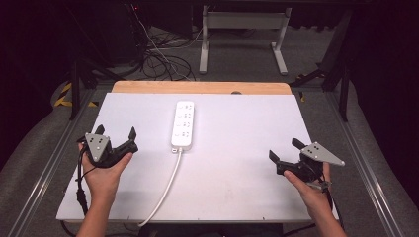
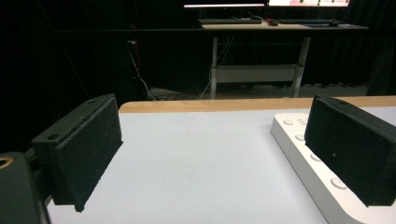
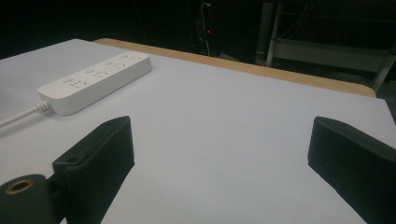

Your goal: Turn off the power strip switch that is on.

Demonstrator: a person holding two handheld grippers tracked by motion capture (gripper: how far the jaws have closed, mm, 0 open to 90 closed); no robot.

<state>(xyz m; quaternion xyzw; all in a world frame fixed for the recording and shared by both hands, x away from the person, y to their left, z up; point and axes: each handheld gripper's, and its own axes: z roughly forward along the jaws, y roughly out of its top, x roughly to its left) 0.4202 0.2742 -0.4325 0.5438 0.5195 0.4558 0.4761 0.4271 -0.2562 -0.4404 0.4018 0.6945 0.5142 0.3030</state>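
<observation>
Near the tabletop's [image 1: 237, 197] front edge I hold my left hand-held gripper [image 1: 116, 136] and my right hand-held gripper [image 1: 284, 151], both spread wide with nothing between the jaws. Farther in, the white power strip [image 1: 183, 125] lies along the middle toward the far edge, its cable [image 1: 165, 190] trailing over the front edge. Nothing is plugged in or grasped; I judge the work unstarted.

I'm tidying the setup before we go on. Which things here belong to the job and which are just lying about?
Job:
power strip and its white cord
left gripper, open
right gripper, open

Lying about:
desk frame behind the table
cables on the floor
</observation>
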